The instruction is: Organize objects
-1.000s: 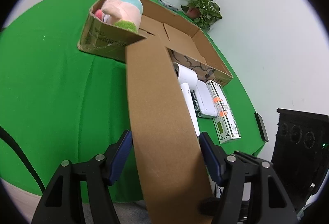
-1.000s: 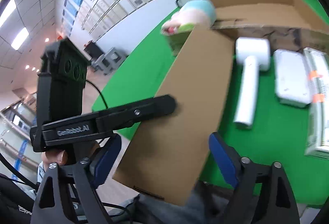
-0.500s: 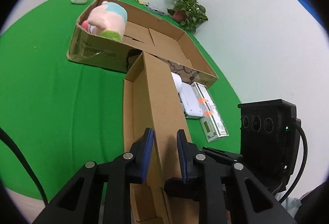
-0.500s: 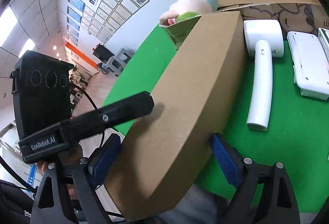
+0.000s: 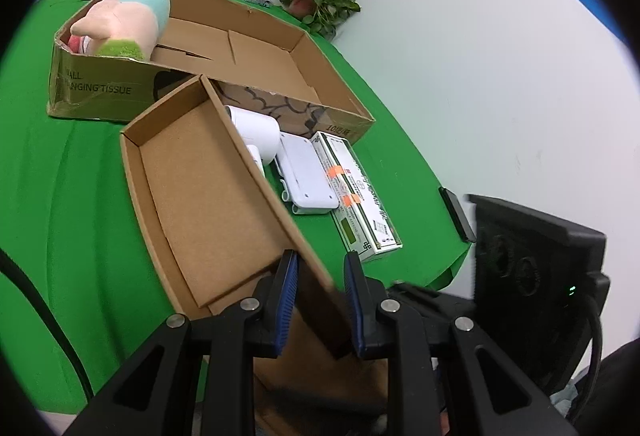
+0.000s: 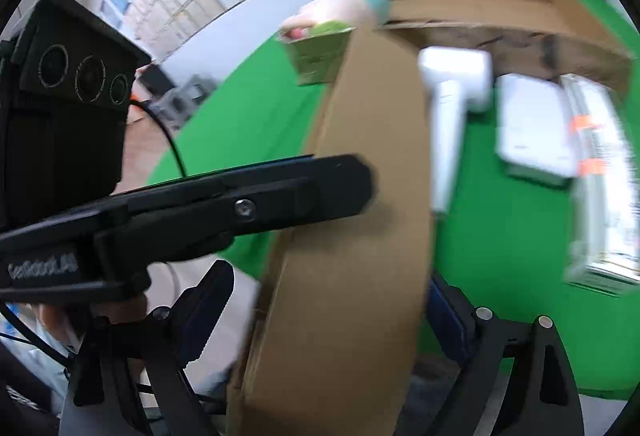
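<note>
I hold the small cardboard tray (image 5: 208,195) by its near side wall: the left tongs (image 5: 320,300) are closed on that thin wall, so I can steer it with one hand. The right tongs (image 6: 328,320) stand wide around the tray's outside; whether their pads touch it, I cannot tell. The tray is tilted over the near edge of the green table (image 5: 72,195). To its right lie the white dryer (image 5: 260,131), a white case (image 5: 308,175) and a long box (image 5: 360,203), so free room is only on the left.
</note>
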`<control>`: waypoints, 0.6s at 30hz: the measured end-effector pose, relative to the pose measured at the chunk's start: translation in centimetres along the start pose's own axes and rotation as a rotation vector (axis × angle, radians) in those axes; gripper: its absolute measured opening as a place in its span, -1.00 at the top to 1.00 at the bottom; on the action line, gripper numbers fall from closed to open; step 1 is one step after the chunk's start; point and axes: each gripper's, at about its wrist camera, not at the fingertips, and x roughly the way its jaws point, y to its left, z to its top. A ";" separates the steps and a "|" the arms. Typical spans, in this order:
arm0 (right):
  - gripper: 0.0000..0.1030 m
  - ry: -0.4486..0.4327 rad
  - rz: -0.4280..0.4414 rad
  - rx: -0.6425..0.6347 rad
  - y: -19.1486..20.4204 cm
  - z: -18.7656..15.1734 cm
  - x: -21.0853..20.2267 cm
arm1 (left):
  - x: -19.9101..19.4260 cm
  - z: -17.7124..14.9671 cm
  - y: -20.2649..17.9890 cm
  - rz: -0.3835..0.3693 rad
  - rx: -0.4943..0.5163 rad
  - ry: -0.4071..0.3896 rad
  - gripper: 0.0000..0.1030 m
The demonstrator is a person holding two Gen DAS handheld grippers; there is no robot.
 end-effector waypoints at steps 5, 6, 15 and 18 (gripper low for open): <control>-0.19 -0.043 0.003 0.023 -1.0 -0.4 -1.7 | -1.8 -0.2 1.2 0.025 -0.038 -0.041 0.48; -0.17 -0.059 0.013 0.026 -1.1 -0.4 -1.8 | -2.3 -0.2 1.4 0.039 -0.045 -0.050 0.46; -0.17 -0.034 0.247 0.274 -3.5 1.1 3.1 | -6.4 -1.2 5.1 0.203 -0.116 -0.122 0.46; -0.26 -0.065 0.106 0.261 -4.3 1.5 2.4 | -6.4 -1.5 6.0 0.215 -0.129 -0.112 0.46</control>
